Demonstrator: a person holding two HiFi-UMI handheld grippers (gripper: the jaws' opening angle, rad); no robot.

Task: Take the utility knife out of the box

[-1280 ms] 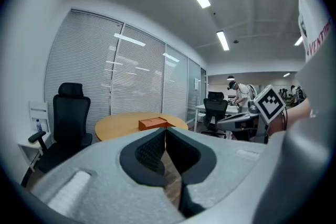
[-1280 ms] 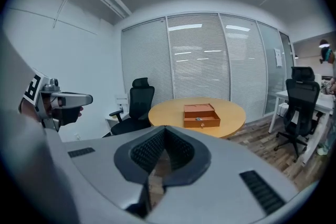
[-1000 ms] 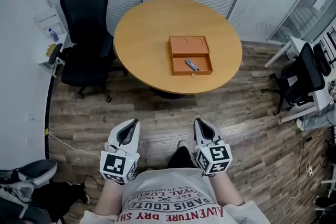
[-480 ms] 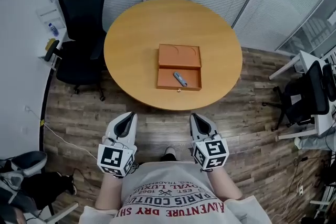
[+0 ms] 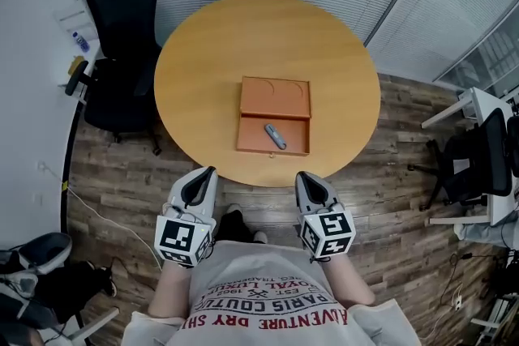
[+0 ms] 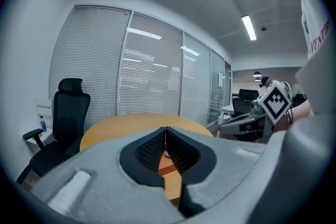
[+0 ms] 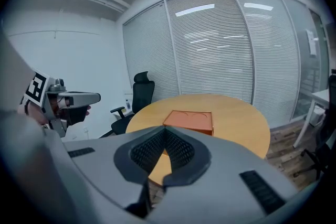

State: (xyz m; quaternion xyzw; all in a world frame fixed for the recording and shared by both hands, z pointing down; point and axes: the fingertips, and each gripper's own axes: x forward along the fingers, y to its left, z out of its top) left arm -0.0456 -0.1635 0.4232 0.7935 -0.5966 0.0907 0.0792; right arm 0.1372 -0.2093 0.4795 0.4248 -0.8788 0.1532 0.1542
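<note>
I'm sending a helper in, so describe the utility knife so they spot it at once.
On the round wooden table lies an open orange box. The utility knife sits in the half nearer the table's edge: a small grey bar lying slantwise, alone inside.

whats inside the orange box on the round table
The open orange box holds a grey utility knife lying slantwise in its near half. The far half looks bare. Nothing covers the inside in the head view; only the spot under the knife stays unseen.
</note>
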